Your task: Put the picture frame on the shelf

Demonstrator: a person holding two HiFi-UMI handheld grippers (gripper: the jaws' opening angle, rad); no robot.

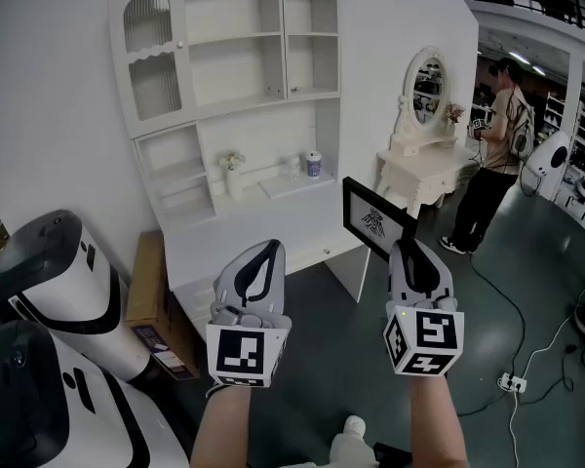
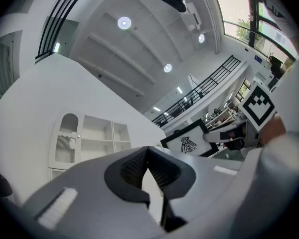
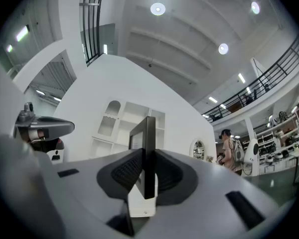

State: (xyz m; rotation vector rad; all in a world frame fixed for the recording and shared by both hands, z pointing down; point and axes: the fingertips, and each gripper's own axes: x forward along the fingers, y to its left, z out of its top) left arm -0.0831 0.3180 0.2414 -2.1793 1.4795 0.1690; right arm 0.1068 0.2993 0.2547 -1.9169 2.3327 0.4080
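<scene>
The picture frame (image 1: 373, 217) is black with a white picture of a dark bird. My right gripper (image 1: 409, 253) is shut on its lower edge and holds it upright in the air. In the right gripper view the frame (image 3: 149, 148) stands edge-on between the pads. The white shelf unit (image 1: 244, 76) stands against the wall ahead, beyond both grippers, with mostly bare compartments. My left gripper (image 1: 265, 253) hangs level beside the right one, shut and holding nothing. In the left gripper view the frame (image 2: 187, 142) shows to the right of its closed jaws, with the shelf unit (image 2: 97, 138) behind.
A small vase (image 1: 234, 175) and a jar (image 1: 314, 164) stand on the shelf unit's counter. A white dressing table with an oval mirror (image 1: 424, 169) is at the right, and a person (image 1: 497, 154) stands by it. White robots (image 1: 49, 291) and a cardboard box (image 1: 151, 291) are at the left. Cables (image 1: 526, 359) lie on the floor.
</scene>
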